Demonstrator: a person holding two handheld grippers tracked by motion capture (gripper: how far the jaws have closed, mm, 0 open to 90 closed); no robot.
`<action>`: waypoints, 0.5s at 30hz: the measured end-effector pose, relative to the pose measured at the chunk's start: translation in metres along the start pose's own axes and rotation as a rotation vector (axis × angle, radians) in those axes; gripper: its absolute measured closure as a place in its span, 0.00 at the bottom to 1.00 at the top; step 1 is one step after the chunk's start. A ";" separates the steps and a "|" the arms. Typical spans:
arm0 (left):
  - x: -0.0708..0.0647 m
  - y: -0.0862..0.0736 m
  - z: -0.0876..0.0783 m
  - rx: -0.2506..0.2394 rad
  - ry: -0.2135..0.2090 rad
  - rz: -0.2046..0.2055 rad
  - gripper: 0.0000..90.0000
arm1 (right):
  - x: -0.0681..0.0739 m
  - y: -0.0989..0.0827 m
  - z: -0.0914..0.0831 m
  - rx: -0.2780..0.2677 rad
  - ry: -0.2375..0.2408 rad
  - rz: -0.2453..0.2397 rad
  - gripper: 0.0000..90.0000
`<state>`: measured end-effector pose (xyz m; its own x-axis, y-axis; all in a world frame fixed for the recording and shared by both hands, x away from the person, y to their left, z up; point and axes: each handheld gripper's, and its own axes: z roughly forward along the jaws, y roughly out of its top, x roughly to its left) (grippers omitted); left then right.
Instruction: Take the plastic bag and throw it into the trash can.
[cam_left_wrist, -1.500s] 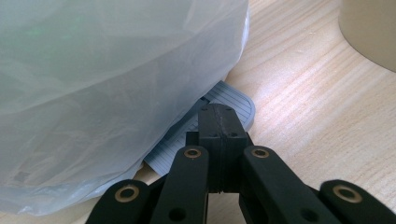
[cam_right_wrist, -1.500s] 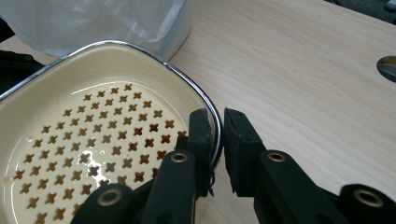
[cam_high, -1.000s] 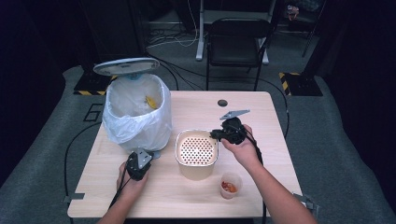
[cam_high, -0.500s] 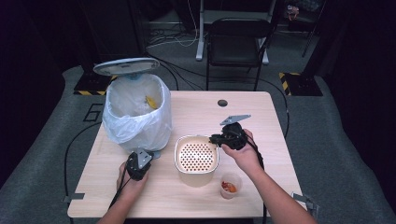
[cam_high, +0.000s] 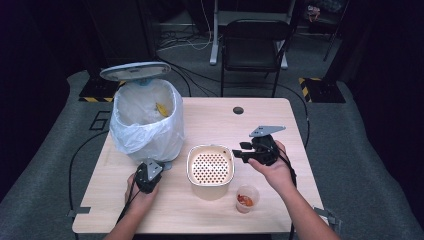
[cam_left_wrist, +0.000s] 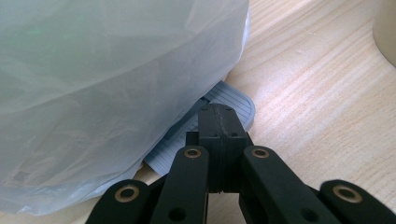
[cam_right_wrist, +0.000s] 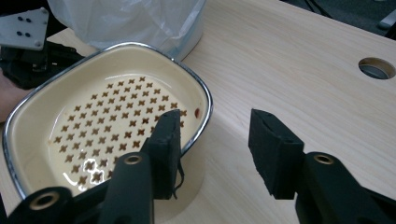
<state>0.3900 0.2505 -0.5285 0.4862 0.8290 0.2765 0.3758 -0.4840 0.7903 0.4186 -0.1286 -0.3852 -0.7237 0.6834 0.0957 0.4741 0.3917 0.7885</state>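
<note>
In the left claw view the white bin bag (cam_left_wrist: 107, 84) swells across the upper left of the frame and hides the bin body behind it, so that a grey ribbed pedal (cam_left_wrist: 224, 105) pokes out from under the plastic only at mid-frame; the left claw (cam_left_wrist: 219, 135) is clenched with nothing between its jaws, its tip over that pedal, though whether it presses on it is hard to tell. At the far right edge a pale curve of the cream dish (cam_left_wrist: 386, 28) is cut off. In the high view the left claw (cam_high: 148, 175) sits at lower left of the counter (cam_high: 260, 125), just beside the foot of the bin, whose grey lid (cam_high: 135, 71) stands tilted open above the bag; a yellow scrap inside is too small to name. The cream dish with its perforated insert stands at the centre of the frame, and the right claw (cam_high: 240, 150) is just to its right, its jaws having just been opening. In the right claw view the right claw (cam_right_wrist: 215, 149) is released and holds nothing: one jaw overlaps the dish rim, the other stands over bare wood. A small plastic cup (cam_high: 246, 198) with reddish contents stands near the lower edge, right of the dish, and a round hole (cam_right_wrist: 376, 67) marks the upper right
</note>
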 end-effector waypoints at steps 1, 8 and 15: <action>0.000 0.000 0.000 0.000 0.000 0.001 1.00 | 0.000 -0.003 -0.002 -0.003 0.001 -0.007 0.57; 0.000 0.000 0.000 -0.002 0.003 0.002 1.00 | 0.000 -0.021 -0.017 -0.016 -0.013 -0.011 0.47; 0.000 0.000 0.000 0.001 -0.001 0.003 1.00 | 0.003 -0.042 -0.027 -0.019 -0.031 -0.011 0.36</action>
<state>0.3901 0.2508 -0.5284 0.4884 0.8272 0.2779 0.3752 -0.4866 0.7889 0.3831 -0.1599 -0.4014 -0.7125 0.6983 0.0685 0.4569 0.3877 0.8006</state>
